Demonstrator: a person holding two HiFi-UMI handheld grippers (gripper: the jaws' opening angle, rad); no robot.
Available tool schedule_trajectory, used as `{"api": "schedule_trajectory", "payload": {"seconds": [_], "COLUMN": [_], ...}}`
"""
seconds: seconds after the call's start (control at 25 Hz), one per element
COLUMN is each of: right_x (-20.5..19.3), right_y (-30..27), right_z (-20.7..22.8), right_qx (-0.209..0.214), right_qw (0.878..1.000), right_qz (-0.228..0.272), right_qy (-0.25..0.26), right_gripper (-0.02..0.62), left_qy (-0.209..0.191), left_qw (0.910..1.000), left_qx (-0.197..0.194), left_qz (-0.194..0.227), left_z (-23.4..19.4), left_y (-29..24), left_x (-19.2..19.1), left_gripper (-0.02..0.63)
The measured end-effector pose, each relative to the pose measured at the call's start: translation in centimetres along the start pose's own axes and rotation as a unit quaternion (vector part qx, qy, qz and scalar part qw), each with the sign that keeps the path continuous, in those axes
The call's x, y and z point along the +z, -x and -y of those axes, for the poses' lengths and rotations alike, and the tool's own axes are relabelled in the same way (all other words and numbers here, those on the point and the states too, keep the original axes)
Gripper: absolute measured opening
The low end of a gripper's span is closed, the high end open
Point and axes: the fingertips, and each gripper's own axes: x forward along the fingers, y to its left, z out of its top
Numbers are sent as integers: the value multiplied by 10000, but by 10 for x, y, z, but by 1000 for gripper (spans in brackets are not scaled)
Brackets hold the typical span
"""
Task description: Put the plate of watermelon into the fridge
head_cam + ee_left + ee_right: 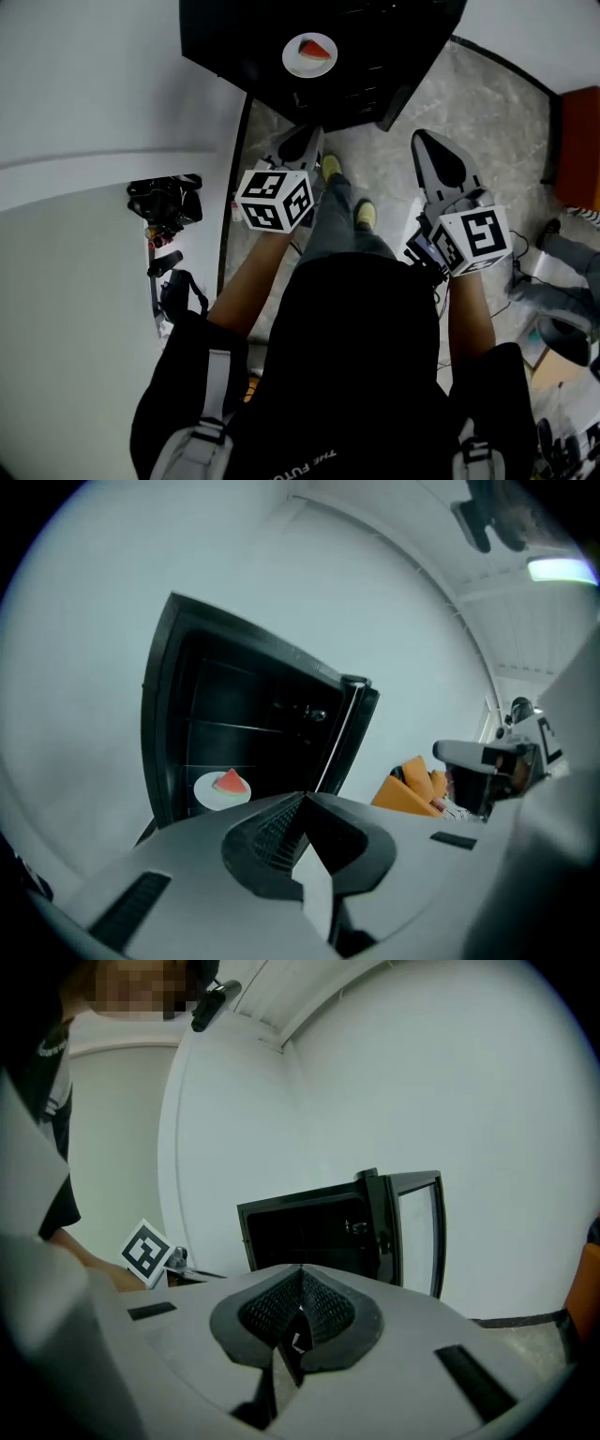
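Red, wedge-shaped watermelon slice (pixel 315 49) is lying on a round white plate (pixel 298 64), which is sitting on a shelf inside the low black fridge (pixel 234 37), toward its left side; in the left gripper view the plate (pixel 212 794) is appearing just behind the front edge of the open compartment. The fridge's glass-fronted door (pixel 413 1230) is standing swung open to the right. The left gripper (pixel 305 141) and the right gripper (pixel 433 150) are both hanging low in front of the person, well apart from the fridge and pointing toward it over the grey stone floor (pixel 487 112). The left gripper (pixel 302 803) is holding its ribbed fingers (pixel 277 832) pressed fully together with nothing between them, and the right gripper (pixel 300 1279) is doing the same. The placing appears done, leaving the door as the likely remaining concern. Risks from here: a hard swing of the door could be jolting the plate if it is sitting close to the shelf's front edge, sliding the slice off; closed fingers pushing on smooth glass could be slipping sideways; leaving the door ajar would be defeating the cooling.
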Motion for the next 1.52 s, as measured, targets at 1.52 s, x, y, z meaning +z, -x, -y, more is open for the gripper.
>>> {"api": "schedule_trajectory", "payload": {"seconds": [1.52], "right_x": [-38], "right_y": [104], "right_z": [-149], "right_qx": [-33], "right_qw": [9998], "right_qz": [44], "right_qy": [168], "right_gripper": [11], "left_qy": [-761], "left_qw": [9940], "left_qx": [-272], "left_qz": [744], "left_z": [59], "left_y": [219], "left_x": [-7], "left_gripper": [12]}}
